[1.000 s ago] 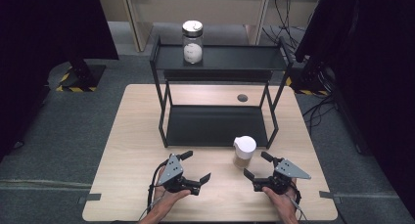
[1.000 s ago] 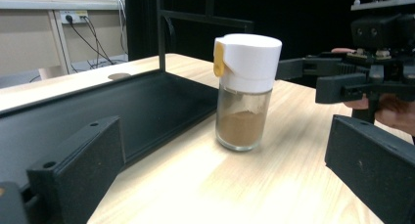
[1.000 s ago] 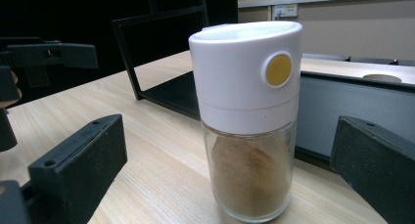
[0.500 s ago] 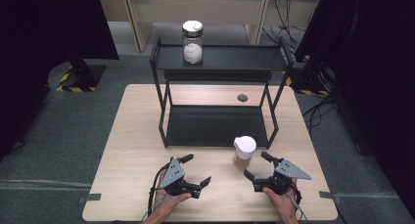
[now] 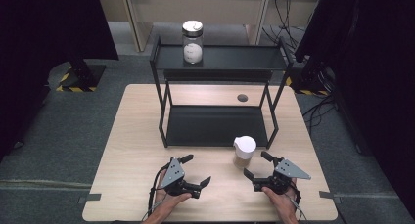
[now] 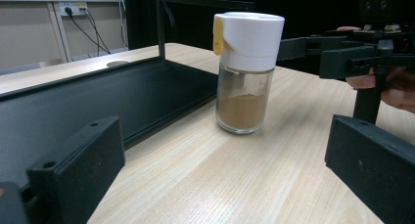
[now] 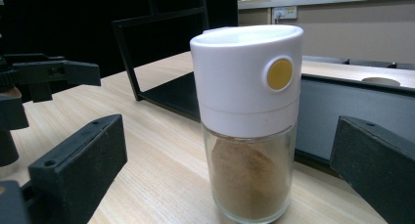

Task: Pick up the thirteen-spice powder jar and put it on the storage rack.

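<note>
A small glass spice jar (image 5: 243, 152) with a white cap and brown powder stands on the wooden table, just in front of the black rack. My right gripper (image 5: 256, 165) is open right beside it. In the right gripper view the jar (image 7: 247, 121) stands close ahead, between the lines of the two jaws, and neither jaw touches it. My left gripper (image 5: 195, 170) is open and holds nothing. It lies to the jar's left and points at the jar (image 6: 244, 77), with the right gripper (image 6: 362, 53) visible beyond.
A black two-tier rack (image 5: 218, 126) stands mid-table. A glass jar with a white lid (image 5: 192, 42) sits on its top shelf. There is a round cable hole (image 5: 242, 98) in the table behind the lower tray. Bare wood stretches to the left of the rack.
My left gripper has shifted very slightly toward the near edge. The right gripper and the jar have stayed put.
</note>
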Tool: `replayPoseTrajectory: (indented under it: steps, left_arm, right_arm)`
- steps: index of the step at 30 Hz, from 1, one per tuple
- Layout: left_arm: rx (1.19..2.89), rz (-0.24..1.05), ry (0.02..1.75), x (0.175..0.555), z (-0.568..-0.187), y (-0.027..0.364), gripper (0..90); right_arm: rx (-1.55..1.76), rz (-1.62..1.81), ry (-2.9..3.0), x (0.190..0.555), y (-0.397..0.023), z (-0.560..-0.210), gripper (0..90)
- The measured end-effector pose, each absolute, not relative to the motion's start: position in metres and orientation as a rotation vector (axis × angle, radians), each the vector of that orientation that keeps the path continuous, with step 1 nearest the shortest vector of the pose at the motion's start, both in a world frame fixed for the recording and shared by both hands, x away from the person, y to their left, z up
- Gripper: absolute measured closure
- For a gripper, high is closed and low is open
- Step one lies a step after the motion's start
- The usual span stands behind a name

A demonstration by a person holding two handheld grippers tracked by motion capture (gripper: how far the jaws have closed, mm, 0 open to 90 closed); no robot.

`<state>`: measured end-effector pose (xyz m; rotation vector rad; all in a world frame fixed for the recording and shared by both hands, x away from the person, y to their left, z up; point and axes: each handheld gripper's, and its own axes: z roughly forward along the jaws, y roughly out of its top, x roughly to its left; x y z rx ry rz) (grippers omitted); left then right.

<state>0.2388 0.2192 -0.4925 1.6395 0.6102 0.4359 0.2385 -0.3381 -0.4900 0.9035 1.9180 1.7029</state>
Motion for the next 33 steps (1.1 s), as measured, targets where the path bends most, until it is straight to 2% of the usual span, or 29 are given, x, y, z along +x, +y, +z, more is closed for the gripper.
replayPoseTrajectory:
  steps: [13, 33]
  left_arm:
    - [1.638, 0.427, 0.603, 0.238, -0.494, 0.219, 0.8]
    - [1.629, 0.420, 0.606, 0.238, -0.495, 0.220, 0.9]
  right_arm:
    - [0.895, 1.672, 1.910, 0.241, -0.328, -0.487, 0.6]
    - [0.891, 1.632, 1.938, 0.268, -0.313, -0.487, 1.9]
